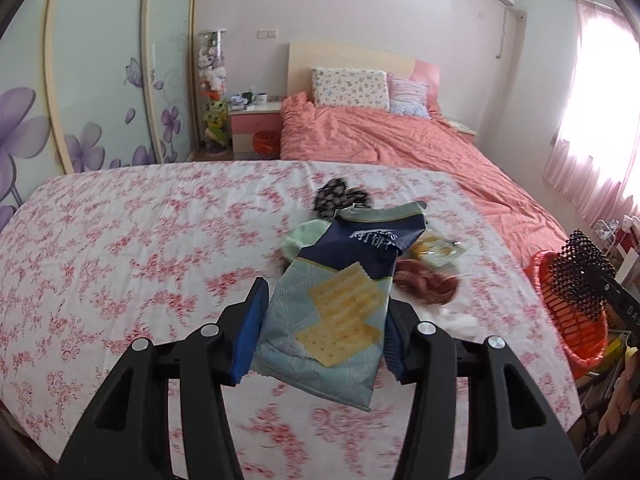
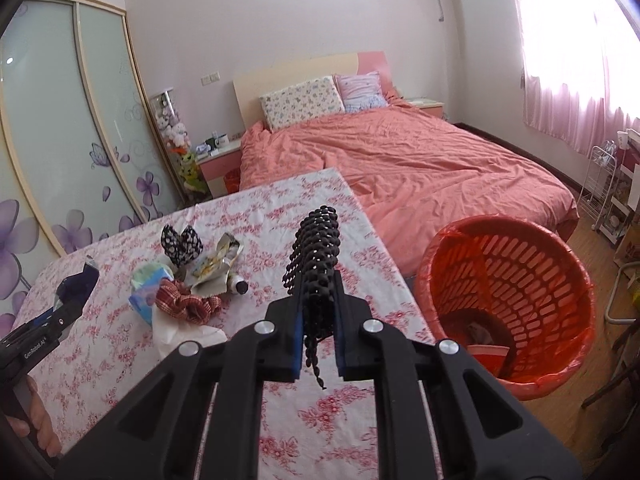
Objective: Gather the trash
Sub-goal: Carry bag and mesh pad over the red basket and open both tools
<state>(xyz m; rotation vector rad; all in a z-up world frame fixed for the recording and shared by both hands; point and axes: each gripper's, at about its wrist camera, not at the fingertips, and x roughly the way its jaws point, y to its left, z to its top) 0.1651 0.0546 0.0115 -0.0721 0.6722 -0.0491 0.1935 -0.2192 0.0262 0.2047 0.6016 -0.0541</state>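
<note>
Left gripper (image 1: 320,340) pinched a cracker bag (image 1: 340,304) above the table (image 1: 120,240); right gripper (image 2: 318,332) clamped black mesh (image 2: 316,252). Both should clear the rim of the basket (image 2: 568,360), right of the table, before release.

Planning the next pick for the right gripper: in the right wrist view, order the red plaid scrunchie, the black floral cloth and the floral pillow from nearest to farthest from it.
From the right gripper, shut on the black mesh item:
1. Red plaid scrunchie, just left on the table.
2. Black floral cloth, farther back left on the table.
3. Floral pillow, at the head of the bed.
</note>
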